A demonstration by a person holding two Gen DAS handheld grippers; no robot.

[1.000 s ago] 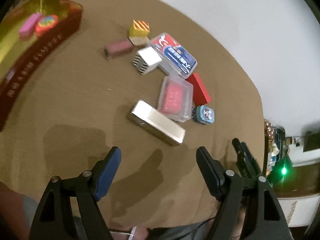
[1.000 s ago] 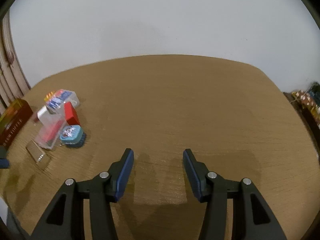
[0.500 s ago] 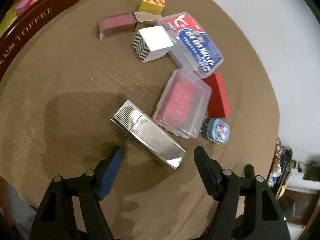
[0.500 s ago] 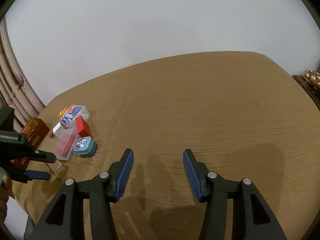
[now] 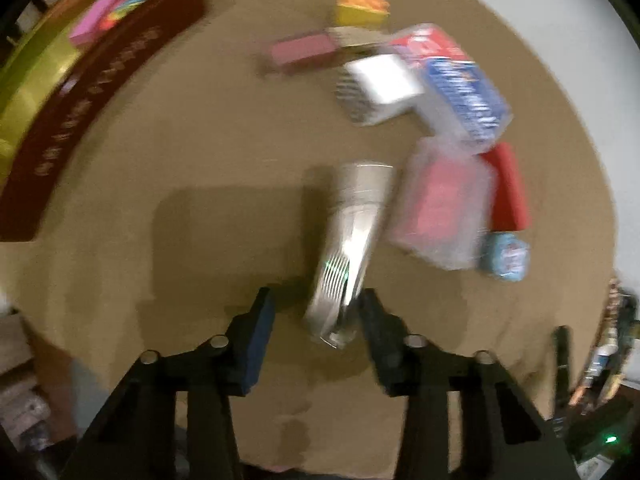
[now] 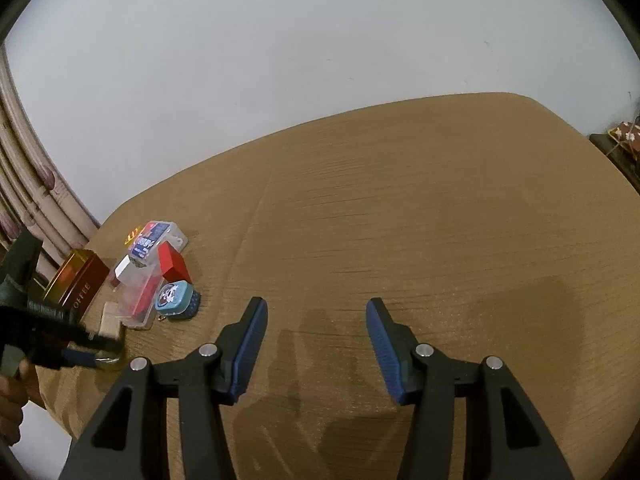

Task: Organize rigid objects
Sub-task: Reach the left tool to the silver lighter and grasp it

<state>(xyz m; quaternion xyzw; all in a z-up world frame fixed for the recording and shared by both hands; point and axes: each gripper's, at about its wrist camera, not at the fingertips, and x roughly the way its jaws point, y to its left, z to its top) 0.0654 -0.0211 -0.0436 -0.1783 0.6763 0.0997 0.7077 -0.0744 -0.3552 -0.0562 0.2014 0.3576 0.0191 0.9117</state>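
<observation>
1 view only shows left hand-held gripper (image 5: pixel 316 312) closing around silver case (image 5: pixel 352 240); right hand-held gripper (image 6: pixel 316 332) open, empty.

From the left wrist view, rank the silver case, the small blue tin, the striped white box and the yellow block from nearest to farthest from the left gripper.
1. Silver case: one end between the left gripper fingers, which have just been closing.
2. Small blue tin: off to the right.
3. Striped white box: farther up, right of centre.
4. Yellow block: top of the cluster.
</observation>
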